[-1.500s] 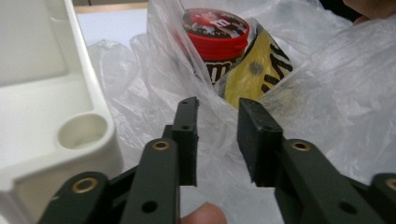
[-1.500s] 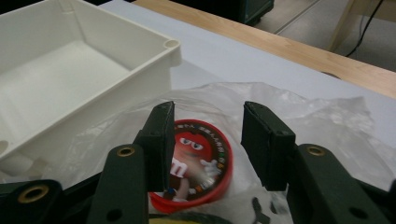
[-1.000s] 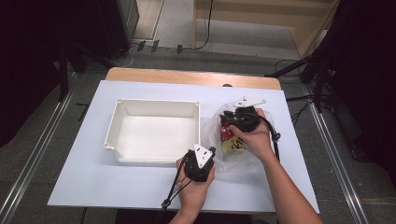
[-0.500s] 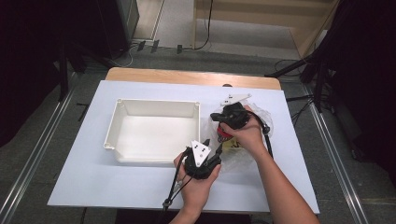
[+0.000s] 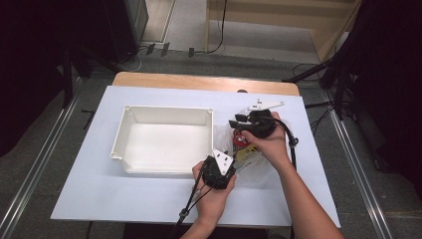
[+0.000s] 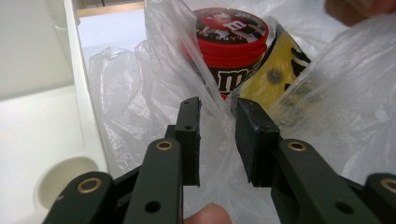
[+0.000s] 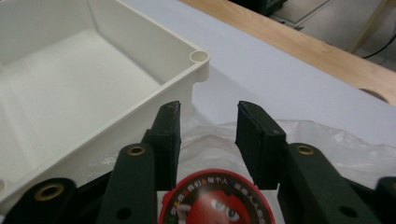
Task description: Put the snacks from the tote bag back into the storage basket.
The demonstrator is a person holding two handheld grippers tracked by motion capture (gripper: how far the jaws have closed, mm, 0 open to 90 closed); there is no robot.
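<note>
**Both grippers working the bag open beside the tray**

Left gripper point(image 6: 217, 140) first: its jaws have just been closing and stand part open, a fold of the clear plastic bag point(image 6: 140, 93) running up between them. The pads look close to the film, but I can't say they pinch it yet. Just beyond sits the red-lidded M&M's tub point(image 6: 231, 35), with a yellow packet point(image 6: 275, 79) touching its side, both inside the bag.

Over to the right gripper point(image 7: 208, 140): its jaws have just been opening and stand part open with nothing between them, hovering above the tub's red lid point(image 7: 215, 205), bag film bunched beneath.

From the high view, the bag point(image 5: 259, 167) lies on the white table point(image 5: 99, 199) just right of the empty white tray point(image 5: 164, 144), both hands at it.

My read: this is the unpacking step, with the bag's mouth being opened. Next, the left needs a firm pinch on the film so the right can reach the tub.
</note>
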